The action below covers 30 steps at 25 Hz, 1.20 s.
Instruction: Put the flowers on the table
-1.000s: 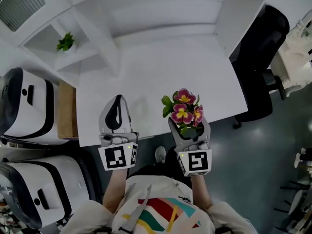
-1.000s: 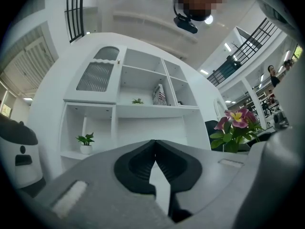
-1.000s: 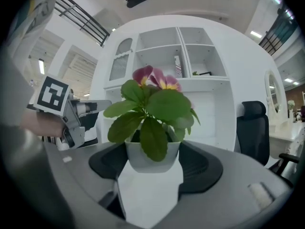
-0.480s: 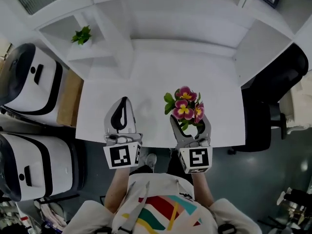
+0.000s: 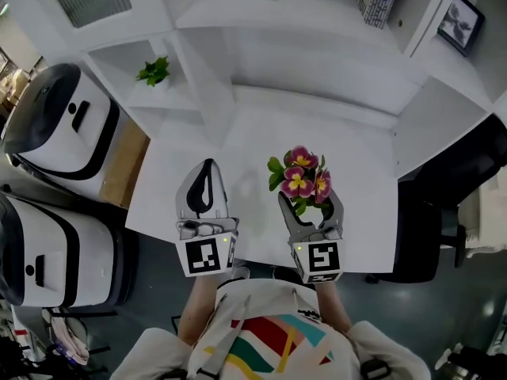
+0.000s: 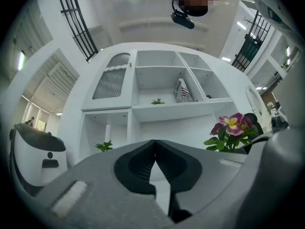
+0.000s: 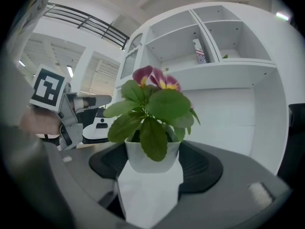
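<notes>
1. Since the earlier frames both grippers have come forward from the near edge of the table. They now sit further in over its white top, and more of the shelving behind shows in the head view.
2. The flowers, pink and yellow blooms over broad green leaves, stand upright in a small white pot. The pot is over the table's front right part, not far from the near edge.
3. The right gripper has its jaws part-way open and closed against the pot's two sides, so it carries the plant. No view shows whether the pot's base already touches the tabletop.
4. The left gripper is beside it, apart from the plant. Its jaws are pressed together at the tips with nothing between them.
5. Further out, a small green plant sits in a shelf compartment, and white machines stand at the left of the table.
6. Judged risks:
   - If the jaws let go while the base is still off the surface or tilted, the top-heavy plant could tip.
   - The pot tapers downward, so a loose grip could let it slip.
   - Set down this near the edge, the pot could be dragged off if the withdrawing jaws catch its leaves.
</notes>
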### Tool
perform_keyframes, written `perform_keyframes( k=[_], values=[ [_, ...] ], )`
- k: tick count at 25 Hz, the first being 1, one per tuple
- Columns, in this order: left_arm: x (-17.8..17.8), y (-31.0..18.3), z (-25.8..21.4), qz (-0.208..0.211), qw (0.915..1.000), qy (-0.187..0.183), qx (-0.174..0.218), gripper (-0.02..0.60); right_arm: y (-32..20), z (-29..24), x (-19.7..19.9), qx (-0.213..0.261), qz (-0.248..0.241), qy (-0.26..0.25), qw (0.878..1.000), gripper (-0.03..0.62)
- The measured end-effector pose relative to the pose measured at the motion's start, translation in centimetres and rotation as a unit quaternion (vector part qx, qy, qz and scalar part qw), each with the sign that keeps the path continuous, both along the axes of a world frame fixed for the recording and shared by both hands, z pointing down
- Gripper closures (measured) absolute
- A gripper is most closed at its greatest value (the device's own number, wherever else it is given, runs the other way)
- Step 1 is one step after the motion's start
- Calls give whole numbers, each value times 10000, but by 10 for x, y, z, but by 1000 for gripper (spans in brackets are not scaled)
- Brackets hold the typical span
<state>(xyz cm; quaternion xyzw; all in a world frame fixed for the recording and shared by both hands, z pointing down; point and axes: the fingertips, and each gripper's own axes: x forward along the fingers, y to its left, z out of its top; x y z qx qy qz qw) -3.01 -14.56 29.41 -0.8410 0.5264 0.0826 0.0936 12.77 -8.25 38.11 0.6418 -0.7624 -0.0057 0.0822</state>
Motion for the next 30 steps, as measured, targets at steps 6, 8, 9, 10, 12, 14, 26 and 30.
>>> perform_keyframes(
  k=[6, 8, 9, 10, 12, 14, 26, 30],
  values=[
    [-9, -11, 6, -259, 9995, 88, -127, 577, -13, 1, 3, -8, -125, 55, 9999, 270],
    [-12, -13, 8, -312, 9994, 78, -147, 577, -16, 4, 3, -50, -152, 40, 9999, 270],
    [-13, -14, 9, -336, 9993, 77, -159, 577, -18, 5, 3, -69, -170, 33, 9998, 269],
    [-15, -15, 10, -361, 9992, 82, -175, 577, -19, 6, 2, -83, -190, 28, 9998, 270],
    [-18, -18, 13, -411, 9989, 91, -214, 577, -23, 7, 1, -95, -238, 27, 9997, 270],
    [-19, -22, 16, -449, 9986, 75, -254, 577, -26, 9, 0, -119, -275, 25, 9995, 270],
    [-20, -41, 35, -682, 9963, -145, -504, 577, -73, 30, 0, -589, -625, 81, 9963, 269],
    [-20, -50, 43, -746, 9953, -179, -596, 577, -109, 41, -7, -828, -1040, 121, 9911, 270]
  ],
)
